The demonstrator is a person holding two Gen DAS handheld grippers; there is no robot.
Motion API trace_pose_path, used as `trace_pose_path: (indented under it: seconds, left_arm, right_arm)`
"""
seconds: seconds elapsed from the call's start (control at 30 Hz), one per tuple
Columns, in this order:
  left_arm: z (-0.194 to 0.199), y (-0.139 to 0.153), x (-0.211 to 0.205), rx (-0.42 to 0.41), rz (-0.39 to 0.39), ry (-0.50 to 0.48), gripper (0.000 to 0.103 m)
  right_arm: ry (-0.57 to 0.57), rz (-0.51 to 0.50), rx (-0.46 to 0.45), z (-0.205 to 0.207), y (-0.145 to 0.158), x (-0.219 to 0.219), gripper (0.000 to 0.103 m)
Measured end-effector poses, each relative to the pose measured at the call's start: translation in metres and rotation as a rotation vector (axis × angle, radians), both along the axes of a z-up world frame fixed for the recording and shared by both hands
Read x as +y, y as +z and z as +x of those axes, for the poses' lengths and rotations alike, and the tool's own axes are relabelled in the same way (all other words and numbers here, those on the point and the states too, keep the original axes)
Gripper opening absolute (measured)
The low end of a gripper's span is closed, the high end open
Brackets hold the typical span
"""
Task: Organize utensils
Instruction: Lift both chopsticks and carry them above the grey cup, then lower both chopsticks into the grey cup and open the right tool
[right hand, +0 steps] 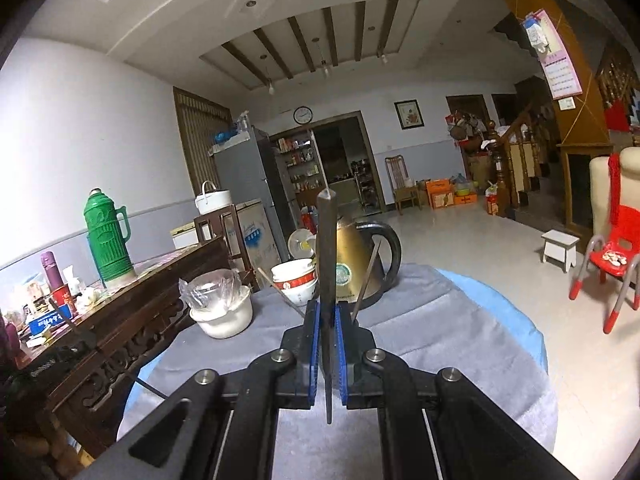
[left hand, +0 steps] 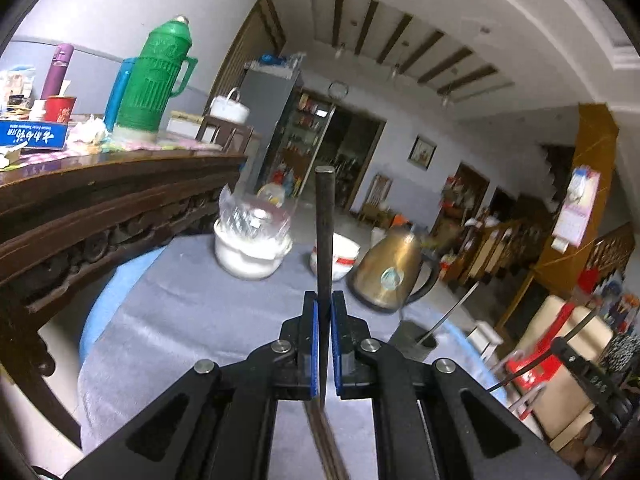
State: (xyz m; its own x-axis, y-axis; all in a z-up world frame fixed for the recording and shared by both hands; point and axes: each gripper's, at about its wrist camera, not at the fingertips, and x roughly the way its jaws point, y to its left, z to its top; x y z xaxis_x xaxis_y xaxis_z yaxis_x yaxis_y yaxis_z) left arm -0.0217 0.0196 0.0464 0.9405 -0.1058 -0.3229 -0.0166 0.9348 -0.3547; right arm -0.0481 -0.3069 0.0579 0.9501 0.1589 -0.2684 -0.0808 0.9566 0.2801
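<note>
1. Clamping a dark, slender chopstick (left hand: 323, 232) between its blue pads, the left gripper (left hand: 325, 312) has its jaws almost together, with the stick as the only thing in the narrow gap. The stick stands nearly upright, rising above the fingertips and running back down under the gripper body, probably so it can be dropped end-first into a holder.
2. The right gripper (right hand: 328, 320) likewise pinches a dark, flat-sided chopstick (right hand: 326, 248), jaws narrow and the stick upright between the pads.
3. A small grey cylindrical utensil cup (left hand: 414, 340) sits on the grey cloth-covered table (left hand: 192, 312) ahead and to the right of the left gripper, with one thin metallic stick (left hand: 452, 314) already leaning out of it. That looks like the place both chopsticks are meant for.
4. Beyond the fingertips stand a brass-coloured electric kettle (left hand: 390, 268), a stack of white bowls with red trim (right hand: 294, 278), and a white pot lined with clear plastic (left hand: 250, 248); all are well apart from the held sticks.
5. Both grippers point slightly below level across the table, raised clear of the cloth.
6. The next move likely calls for tilting each stick over the cup.
</note>
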Motion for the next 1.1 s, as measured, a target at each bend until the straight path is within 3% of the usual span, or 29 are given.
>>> trace_pose_path:
  seconds: [0.17, 0.27, 0.83, 1.1]
  left_arm:
    - [0.013, -0.016, -0.001, 0.129, 0.034, 0.042, 0.006]
    - [0.017, -0.021, 0.001, 0.164, 0.04, 0.054, 0.006]
    - [0.019, -0.027, 0.0, 0.238, 0.075, 0.062, 0.006]
    - [0.021, -0.026, 0.004, 0.238, 0.045, 0.053, 0.006]
  right_arm:
    - [0.02, 0.001, 0.029, 0.003, -0.007, 0.004, 0.008]
    - [0.027, -0.002, 0.03, 0.002, -0.006, 0.005, 0.008]
    - [0.04, -0.01, 0.048, 0.002, -0.009, 0.005, 0.008]
    - [0.043, 0.006, 0.056, 0.005, -0.009, 0.004, 0.008]
